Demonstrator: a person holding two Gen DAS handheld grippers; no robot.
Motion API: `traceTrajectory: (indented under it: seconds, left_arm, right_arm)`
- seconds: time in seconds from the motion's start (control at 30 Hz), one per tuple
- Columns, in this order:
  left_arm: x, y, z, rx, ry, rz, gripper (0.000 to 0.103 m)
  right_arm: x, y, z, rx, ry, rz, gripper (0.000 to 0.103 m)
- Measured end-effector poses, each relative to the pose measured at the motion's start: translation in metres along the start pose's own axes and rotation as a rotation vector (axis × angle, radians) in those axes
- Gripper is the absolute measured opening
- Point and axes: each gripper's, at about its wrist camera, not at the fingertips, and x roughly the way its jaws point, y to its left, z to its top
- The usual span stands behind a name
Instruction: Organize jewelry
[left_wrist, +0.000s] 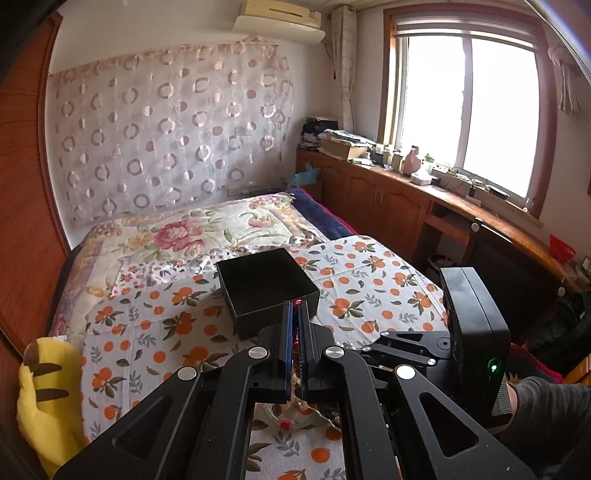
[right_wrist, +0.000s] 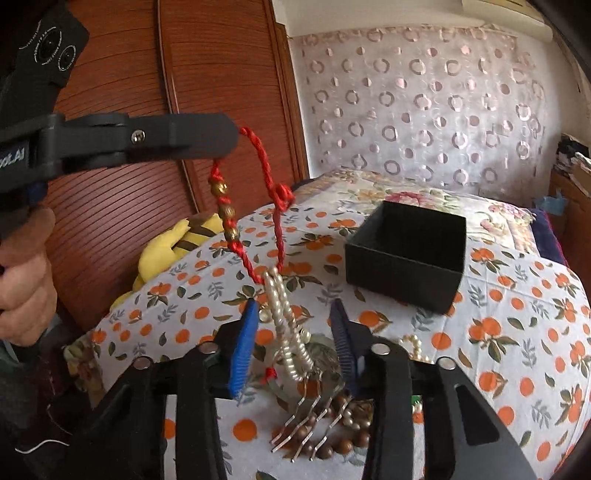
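Right wrist – red cord (right_wrist: 277, 206), gold beads, dangling – pearl comb (right_wrist: 291, 332) snagged.

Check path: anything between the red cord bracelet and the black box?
Nothing solid between red cord bracelet and black box. But a pearl hair comb is snagged on the cord, dangling between the right gripper's open jaws.

White lettering, cut off by the picture's edge, is being shown in the right wrist view on the body of the left hand-held gripper (right_wrist: 225, 142): only the letters "OOLAI" are being made out. Fine print is being carried around the round marks on the black plate (right_wrist: 51, 51) above it, but it is too small to be read. No other text is being displayed.
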Motion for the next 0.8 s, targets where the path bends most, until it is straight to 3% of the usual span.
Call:
traceTrajectory:
  seconds: [0.17,0.37,0.8]
  left_arm:
    - [0.001,0.003,-0.005,-0.01,0.01,-0.004,0.002]
    - [0.016,0.006,-0.017,0.023,0.049,0.108,0.002]
    - [0.059,0.013,-0.042,0.005,0.15,0.119,0.002]
  right_arm:
    - [0.012,0.001,0.001,-0.011,0.028,-0.001,0.006]
    - [0.003,0.0,0.002,-0.027,0.005,-0.007,0.006]
    - [-0.024,-0.011,0.026,-0.045,-0.087,-0.067,0.006]
